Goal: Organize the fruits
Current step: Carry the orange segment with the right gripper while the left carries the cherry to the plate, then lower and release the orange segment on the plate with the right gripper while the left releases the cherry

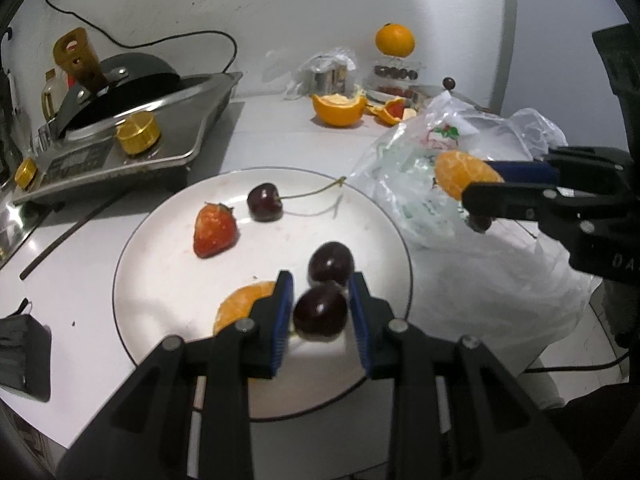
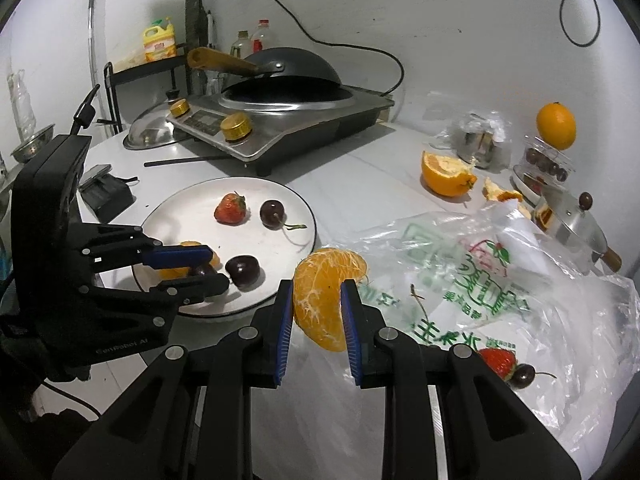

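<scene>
A white plate [image 1: 168, 280] holds a strawberry [image 1: 214, 230], a stemmed cherry [image 1: 265, 202], a second cherry [image 1: 331, 262] and an orange segment [image 1: 240, 306]. My left gripper [image 1: 320, 312] sits low over the plate's near side with a dark cherry [image 1: 320, 312] between its blue pads; whether they press it I cannot tell. My right gripper [image 2: 316, 312] is shut on a peeled orange piece [image 2: 326, 300] and holds it above the plastic bag [image 2: 500, 292], right of the plate [image 2: 264, 248]. A strawberry [image 2: 496, 362] and a cherry [image 2: 522, 376] lie on the bag.
An induction cooker with a wok [image 2: 280, 92] stands behind the plate. Orange peel [image 2: 446, 174], a whole orange [image 2: 556, 126] on a clear box, a small pot [image 2: 576, 228] and a black object [image 2: 106, 194] lie around. A chopstick [image 2: 188, 160] lies by the cooker.
</scene>
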`<state>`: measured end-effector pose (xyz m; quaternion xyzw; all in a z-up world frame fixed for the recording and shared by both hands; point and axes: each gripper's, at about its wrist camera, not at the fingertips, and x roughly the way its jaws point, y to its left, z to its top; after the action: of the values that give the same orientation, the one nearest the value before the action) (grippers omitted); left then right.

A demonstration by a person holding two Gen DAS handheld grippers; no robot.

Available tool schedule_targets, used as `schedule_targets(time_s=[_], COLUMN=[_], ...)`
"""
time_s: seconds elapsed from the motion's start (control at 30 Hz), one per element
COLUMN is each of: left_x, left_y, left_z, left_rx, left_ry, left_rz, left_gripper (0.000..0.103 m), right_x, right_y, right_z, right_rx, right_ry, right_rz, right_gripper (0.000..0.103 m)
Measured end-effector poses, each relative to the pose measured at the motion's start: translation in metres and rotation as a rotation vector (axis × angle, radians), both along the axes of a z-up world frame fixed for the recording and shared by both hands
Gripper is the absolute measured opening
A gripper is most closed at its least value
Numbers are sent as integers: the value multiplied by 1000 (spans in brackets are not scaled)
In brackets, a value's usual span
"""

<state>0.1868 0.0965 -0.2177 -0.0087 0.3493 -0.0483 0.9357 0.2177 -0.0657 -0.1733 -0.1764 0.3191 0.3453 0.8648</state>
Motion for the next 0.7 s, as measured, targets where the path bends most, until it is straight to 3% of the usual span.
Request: schedule_targets(time_s=[0.2, 0.33, 0.7], left_x=[-4, -8, -13], left_y=[2, 3, 27], left_z=[4, 12, 19], left_rx=[-13, -24, -30], left_ry=[-17, -41, -68], left_rz=[-12, -20, 24], left_gripper=[37, 51, 51], right_x=[1, 2, 6], right_y=[14, 25, 53], right_z=[0, 1, -1], right_rx=[-7, -12, -26], right_ry=[-1, -4, -2], right_rz=[22, 40, 76], right_gripper=[25, 25, 25])
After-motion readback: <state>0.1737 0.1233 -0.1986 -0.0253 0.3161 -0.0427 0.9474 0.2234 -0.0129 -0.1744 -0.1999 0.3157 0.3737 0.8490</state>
